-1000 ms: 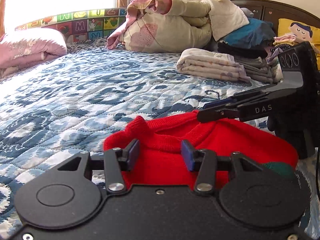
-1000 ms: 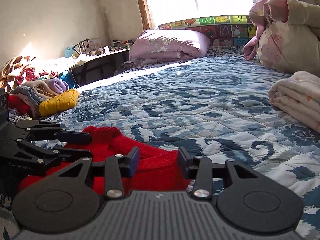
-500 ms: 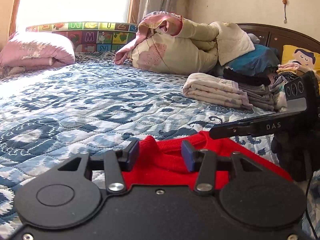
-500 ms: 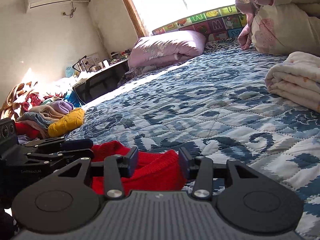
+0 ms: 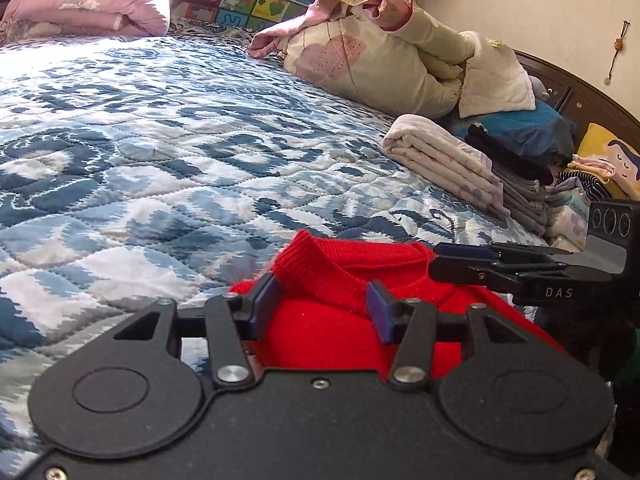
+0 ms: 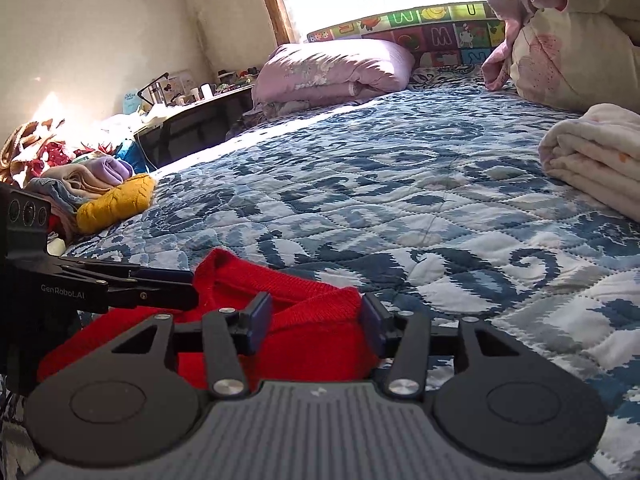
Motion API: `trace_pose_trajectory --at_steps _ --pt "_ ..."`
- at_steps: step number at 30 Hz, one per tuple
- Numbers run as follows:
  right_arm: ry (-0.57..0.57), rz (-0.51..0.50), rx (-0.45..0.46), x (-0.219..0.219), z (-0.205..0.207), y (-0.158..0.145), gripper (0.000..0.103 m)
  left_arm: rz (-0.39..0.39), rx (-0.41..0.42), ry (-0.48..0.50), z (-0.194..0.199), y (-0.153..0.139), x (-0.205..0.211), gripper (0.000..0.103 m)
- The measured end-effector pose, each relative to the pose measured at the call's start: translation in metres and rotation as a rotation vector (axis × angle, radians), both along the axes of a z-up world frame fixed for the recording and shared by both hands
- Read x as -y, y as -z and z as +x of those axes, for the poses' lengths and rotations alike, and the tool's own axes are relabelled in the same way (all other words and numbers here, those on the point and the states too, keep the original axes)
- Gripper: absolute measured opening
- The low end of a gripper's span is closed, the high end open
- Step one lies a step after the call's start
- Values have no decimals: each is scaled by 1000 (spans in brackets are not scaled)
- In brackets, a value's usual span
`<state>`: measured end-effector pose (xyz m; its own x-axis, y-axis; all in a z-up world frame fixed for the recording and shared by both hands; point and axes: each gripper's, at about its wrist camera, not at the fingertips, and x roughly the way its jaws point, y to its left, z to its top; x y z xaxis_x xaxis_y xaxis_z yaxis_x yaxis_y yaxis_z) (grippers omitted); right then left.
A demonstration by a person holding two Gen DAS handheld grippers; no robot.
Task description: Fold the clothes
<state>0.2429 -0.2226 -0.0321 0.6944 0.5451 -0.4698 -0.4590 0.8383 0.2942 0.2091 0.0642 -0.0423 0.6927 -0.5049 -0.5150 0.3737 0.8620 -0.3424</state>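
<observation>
A red knit sweater point(image 5: 344, 320) lies bunched on the blue patterned quilt point(image 5: 160, 160), its ribbed edge raised. My left gripper point(image 5: 322, 306) is open, its blue pads on either side of the knit. My right gripper point(image 6: 314, 322) is open too, with red knit point(image 6: 312, 316) between its pads. In the left wrist view the right gripper point(image 5: 460, 262) reaches in from the right, fingers close together at the sweater's far edge. In the right wrist view the left gripper point(image 6: 176, 286) reaches in from the left at the sweater's edge.
Folded cream blankets point(image 5: 440, 160) and a stack of folded clothes point(image 5: 524, 192) sit at the right by the headboard. A bundled duvet point(image 5: 380, 52) and pink pillow point(image 6: 332, 72) lie at the far side. A pile of loose clothes with a yellow knit point(image 6: 116, 204) lies left.
Both grippers have shifted over the sweater and tilted. The sweater's ribbed edge now stands up between the pads of each gripper. Both stay open.
</observation>
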Motion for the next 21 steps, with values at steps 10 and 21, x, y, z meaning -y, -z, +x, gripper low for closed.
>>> trace_pose_trajectory --at_steps 10,21 --pt "188 263 -111 48 -35 -4 61 -136 13 -204 -36 -10 -30 58" --pt "203 411 -265 32 -84 21 66 -352 -223 -241 -78 11 -20 58"
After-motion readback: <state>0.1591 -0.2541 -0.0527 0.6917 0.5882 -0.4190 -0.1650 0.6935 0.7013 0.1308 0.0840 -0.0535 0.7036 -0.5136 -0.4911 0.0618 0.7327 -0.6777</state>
